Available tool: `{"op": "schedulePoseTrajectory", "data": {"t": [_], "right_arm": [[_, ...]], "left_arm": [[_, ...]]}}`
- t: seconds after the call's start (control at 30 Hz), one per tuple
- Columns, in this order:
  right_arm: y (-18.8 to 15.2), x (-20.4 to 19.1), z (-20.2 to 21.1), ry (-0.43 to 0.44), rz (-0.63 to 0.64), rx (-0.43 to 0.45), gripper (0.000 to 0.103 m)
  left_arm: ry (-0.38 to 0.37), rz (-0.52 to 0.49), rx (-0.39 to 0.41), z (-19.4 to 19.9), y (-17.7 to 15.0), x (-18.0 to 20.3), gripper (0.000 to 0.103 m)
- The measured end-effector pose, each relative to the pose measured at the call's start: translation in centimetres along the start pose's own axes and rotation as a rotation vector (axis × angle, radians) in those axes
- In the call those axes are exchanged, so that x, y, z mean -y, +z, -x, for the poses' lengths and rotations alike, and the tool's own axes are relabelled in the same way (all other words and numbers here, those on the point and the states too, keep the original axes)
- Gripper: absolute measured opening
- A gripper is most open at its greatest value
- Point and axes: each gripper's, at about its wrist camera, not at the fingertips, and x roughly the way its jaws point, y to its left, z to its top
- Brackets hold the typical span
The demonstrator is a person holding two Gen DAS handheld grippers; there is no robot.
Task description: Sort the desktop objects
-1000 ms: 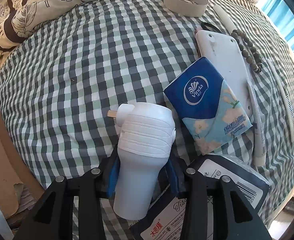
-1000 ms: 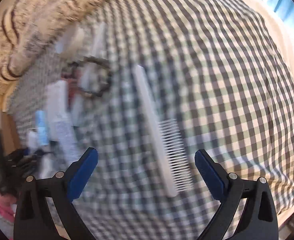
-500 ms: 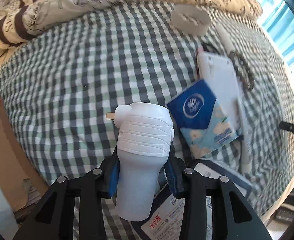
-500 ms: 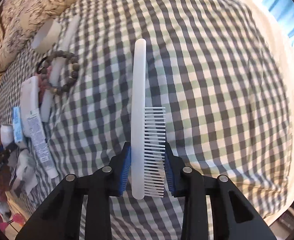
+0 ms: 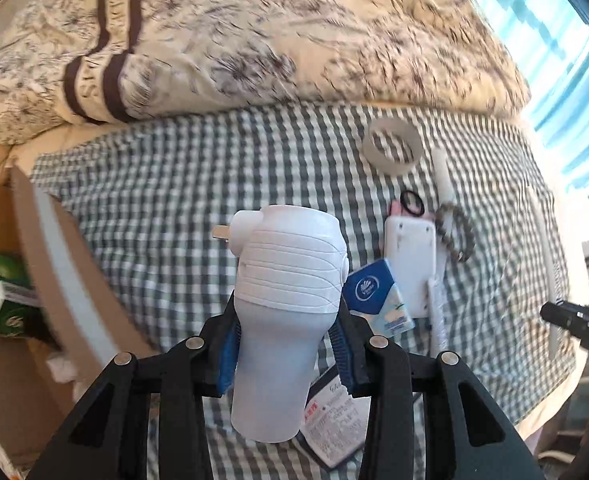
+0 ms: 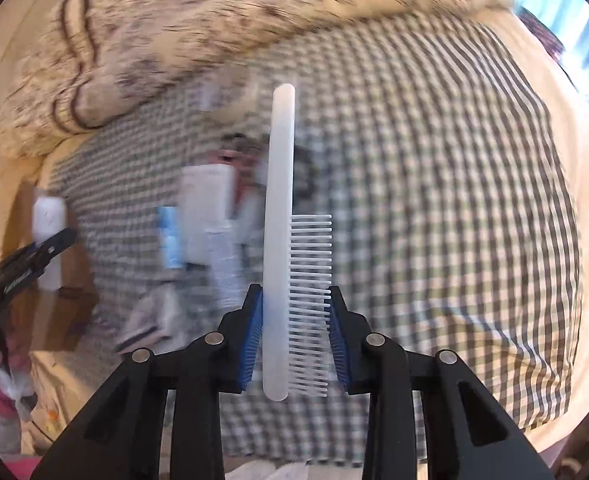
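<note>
My left gripper (image 5: 284,350) is shut on a white plug-in device (image 5: 286,280) with metal prongs at its top left, held up above the checked cloth (image 5: 174,208). My right gripper (image 6: 294,336) is shut on a white comb (image 6: 280,216), held upright with its teeth to the right, lifted off the cloth (image 6: 434,200). On the cloth in the left wrist view lie a blue tissue pack (image 5: 376,298), a white flat device (image 5: 410,256), a bead bracelet (image 5: 456,236), a white tape ring (image 5: 392,146) and a printed packet (image 5: 334,420).
A cardboard box (image 5: 26,300) stands at the left with a green carton (image 5: 2,300) inside. A flowered quilt (image 5: 234,32) is bunched along the far side. The right gripper's black tip (image 5: 578,320) shows at the right edge. A blue curtain (image 5: 566,60) hangs at the far right.
My right gripper closed on the comb and raised it off the cloth. My left gripper lifted the plug-in device higher and drew back, bringing the box and quilt into view.
</note>
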Motion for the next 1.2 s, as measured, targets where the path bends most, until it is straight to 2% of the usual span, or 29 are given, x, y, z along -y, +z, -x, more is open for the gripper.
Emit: {"op": "schedulePoseTrajectory", "data": {"t": [0.1,0.2,0.23,0.27,0.37,0.43,0.5,0.57,0.67,0.73,0.8,0.97,1.1,1.2], "right_arm": [[0.8,-3.7,1.7,0.053,0.072,0.023,0.03],[2.0,-9.3,2.3,0.093,0.167,0.037,0.03],[2.0,-10.8,2.7,0.11,0.196,0.04,0.027],[1.6,-11.8,3.2,0.126,0.222,0.045,0.02],[0.8,-14.3,2.5,0.145,0.224,0.032,0.02],[0.5,-14.2,1.6,0.156,0.148,0.011,0.026],[-0.1,-13.4,0.9,0.102,0.078,0.02,0.062],[-1.3,-11.6,0.3,0.049,-0.012,0.025,0.077],[-3.7,-8.0,-1.5,-0.038,-0.159,-0.005,0.078],[-6.1,-5.3,-3.1,-0.051,-0.292,-0.045,0.078],[-8.1,-3.9,-5.0,-0.06,-0.373,-0.082,0.078],[-11.2,-4.4,-9.1,-0.055,-0.458,-0.152,0.077],[-12.0,-4.5,-12.9,-0.114,-0.501,-0.203,0.078],[-12.0,-3.8,-14.4,-0.125,-0.552,-0.201,0.079]], "left_arm": [[0.018,0.033,0.037,3.1,0.6,-1.1,0.04],[0.034,0.071,0.063,6.0,1.0,-3.4,0.04],[0.035,0.079,0.065,6.7,1.1,-4.4,0.04],[0.043,0.087,0.073,7.3,1.1,-5.2,0.04],[0.073,0.077,0.097,8.8,0.3,-8.2,0.04],[0.077,0.052,0.102,9.4,-0.2,-9.7,0.041],[0.067,0.01,0.094,9.5,-0.7,-11.2,0.041],[0.055,-0.023,0.089,9.6,-1.0,-12.3,0.041],[0.019,-0.062,0.092,9.8,-1.1,-13.4,0.041],[0.01,-0.084,0.086,9.4,-1.0,-13.6,0.041],[-0.01,-0.096,0.081,9.1,-0.7,-13.7,0.041],[-0.024,-0.142,0.069,8.3,-0.2,-13.3,0.041],[-0.028,-0.163,0.052,7.9,-0.3,-12.9,0.041],[-0.021,-0.175,0.033,7.5,-0.5,-12.8,0.041]]}}
